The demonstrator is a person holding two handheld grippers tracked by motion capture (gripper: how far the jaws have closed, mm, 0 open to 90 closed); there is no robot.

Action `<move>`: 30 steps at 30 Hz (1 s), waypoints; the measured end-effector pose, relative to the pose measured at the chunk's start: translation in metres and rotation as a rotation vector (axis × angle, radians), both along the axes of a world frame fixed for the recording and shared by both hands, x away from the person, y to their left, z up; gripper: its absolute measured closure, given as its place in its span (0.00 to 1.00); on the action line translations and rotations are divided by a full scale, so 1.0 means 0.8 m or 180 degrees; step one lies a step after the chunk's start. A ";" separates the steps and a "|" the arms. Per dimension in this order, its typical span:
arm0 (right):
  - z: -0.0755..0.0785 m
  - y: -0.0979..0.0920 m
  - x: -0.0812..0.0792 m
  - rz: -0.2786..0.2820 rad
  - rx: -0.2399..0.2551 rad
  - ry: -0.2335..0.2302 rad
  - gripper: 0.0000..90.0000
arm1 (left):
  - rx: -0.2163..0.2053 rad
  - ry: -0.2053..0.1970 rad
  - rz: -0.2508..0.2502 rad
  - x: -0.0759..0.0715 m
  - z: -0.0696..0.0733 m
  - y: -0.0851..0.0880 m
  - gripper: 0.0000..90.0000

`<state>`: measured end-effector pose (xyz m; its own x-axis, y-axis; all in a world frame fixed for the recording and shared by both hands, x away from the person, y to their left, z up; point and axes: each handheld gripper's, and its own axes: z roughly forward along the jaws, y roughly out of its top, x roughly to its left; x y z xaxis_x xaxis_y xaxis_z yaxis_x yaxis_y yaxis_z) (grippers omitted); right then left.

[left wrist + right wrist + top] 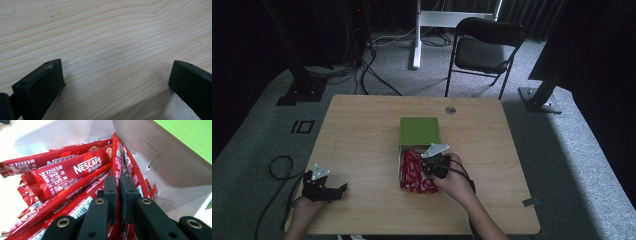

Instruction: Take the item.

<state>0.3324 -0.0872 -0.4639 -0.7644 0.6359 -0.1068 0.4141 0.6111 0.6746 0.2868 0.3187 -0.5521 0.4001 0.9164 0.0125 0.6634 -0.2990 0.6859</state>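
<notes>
High view: a wooden table [362, 130] carries a green box [420, 130] at its centre, with a heap of red sachets [412, 172] spilling from the box toward the near edge. Right gripper [428, 170] sits on that heap, hand behind it; left gripper [343, 188] rests near the front-left corner, well apart from the sachets.

Right gripper view: the jaws stand almost together, clenched on one upright red sachet [117, 162] whose long axis runs straight away from the tongs, between the two pads and on toward the box's grey inner wall [160, 157]. Other Nescafé sticks [67, 173] lie crosswise to the left, touching the gripped one.

Left gripper view: the jaws are spread wide over bare wood grain [112, 45], grasping nothing.

The right hand is plainly the nearer. Judged from this, the coming move is a lift along the sachet's own axis, clear of its neighbours.
</notes>
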 end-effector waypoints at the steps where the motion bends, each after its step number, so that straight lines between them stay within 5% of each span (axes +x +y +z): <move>1: 0.000 0.000 0.000 -0.0012 0.0006 0.0006 0.95 | 0.0000 0.0000 0.0000 0.000 0.000 0.000 0.01; 12: 0.011 -0.008 -0.004 -0.0081 0.0411 0.0059 0.96 | 0.0000 0.0001 0.0000 0.000 0.000 0.000 0.01; 30: 0.026 -0.027 -0.020 -0.0010 0.0606 0.0093 0.96 | 0.0001 0.0003 -0.0001 0.000 0.000 0.000 0.01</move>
